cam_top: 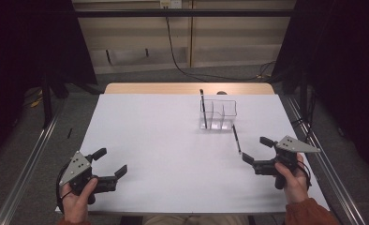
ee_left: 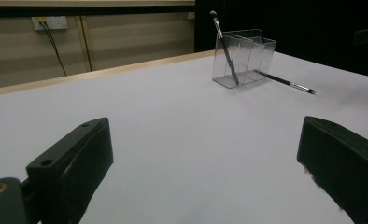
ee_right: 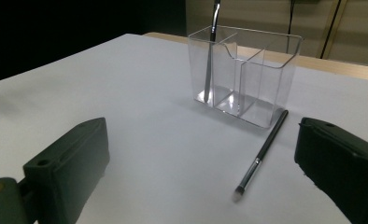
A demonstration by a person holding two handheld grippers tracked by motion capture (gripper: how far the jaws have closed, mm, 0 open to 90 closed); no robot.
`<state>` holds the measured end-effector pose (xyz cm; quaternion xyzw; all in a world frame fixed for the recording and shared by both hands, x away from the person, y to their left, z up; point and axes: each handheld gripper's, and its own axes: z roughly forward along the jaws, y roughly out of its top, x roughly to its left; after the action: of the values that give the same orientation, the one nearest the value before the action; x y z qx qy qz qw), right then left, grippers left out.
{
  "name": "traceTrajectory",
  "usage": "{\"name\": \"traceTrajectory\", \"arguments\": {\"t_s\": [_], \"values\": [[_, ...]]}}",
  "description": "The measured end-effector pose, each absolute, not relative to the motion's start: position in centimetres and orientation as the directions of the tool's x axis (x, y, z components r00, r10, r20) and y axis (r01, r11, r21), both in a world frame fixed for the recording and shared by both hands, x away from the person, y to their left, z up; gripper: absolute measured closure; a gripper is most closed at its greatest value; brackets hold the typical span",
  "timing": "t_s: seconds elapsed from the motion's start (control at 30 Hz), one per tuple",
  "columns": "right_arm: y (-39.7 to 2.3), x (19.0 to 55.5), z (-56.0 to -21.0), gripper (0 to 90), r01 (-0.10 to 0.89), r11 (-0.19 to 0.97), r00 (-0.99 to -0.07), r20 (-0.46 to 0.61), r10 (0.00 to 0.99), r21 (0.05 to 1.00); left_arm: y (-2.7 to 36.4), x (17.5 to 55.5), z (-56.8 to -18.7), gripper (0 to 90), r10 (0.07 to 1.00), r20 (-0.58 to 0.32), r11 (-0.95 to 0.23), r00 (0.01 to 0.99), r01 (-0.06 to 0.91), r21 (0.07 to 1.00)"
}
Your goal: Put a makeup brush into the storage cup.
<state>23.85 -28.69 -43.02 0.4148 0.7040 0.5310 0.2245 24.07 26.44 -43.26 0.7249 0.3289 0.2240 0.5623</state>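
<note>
Your left gripper [cam_top: 112, 162] sits at the near left of the white table [cam_top: 154, 140], well apart from the clear organizer [cam_top: 218, 114] and to its near left, with its jaws spread wide and nothing between them. In the left gripper view the organizer [ee_left: 244, 58] stands far ahead on the bare tabletop. One brush [cam_top: 203, 108] stands tilted in the organizer's leftmost compartment (its handle leans against the rim and rises above it). A second brush [cam_top: 236, 138] lies flat on the table just off the organizer's near right corner, its handle end almost touching the wall and its bristle end pointing toward you. Your right gripper [cam_top: 256, 150] hovers to the near right of the organizer, close to the lying brush's bristle tip, jaws also wide and holding nothing. In the right gripper view that brush [ee_right: 261, 156] lies between the two jaws, farther ahead of them.
</note>
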Motion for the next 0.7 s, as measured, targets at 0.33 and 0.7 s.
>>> {"name": "traceTrajectory", "arguments": {"t_s": [0.33,0.7], "values": [[-30.1,22.0,-43.6,2.2,0.345,0.073,-0.53,0.13,0.838,0.936,26.4,23.8,-43.4,3.2,0.721,-0.074,-0.132,0.689,0.242,0.961],[-30.1,22.2,-43.9,2.2,0.345,0.065,-0.526,0.136,0.84,0.936,26.5,23.9,-43.3,3.3,0.722,-0.055,-0.145,0.689,0.229,0.963]]}}
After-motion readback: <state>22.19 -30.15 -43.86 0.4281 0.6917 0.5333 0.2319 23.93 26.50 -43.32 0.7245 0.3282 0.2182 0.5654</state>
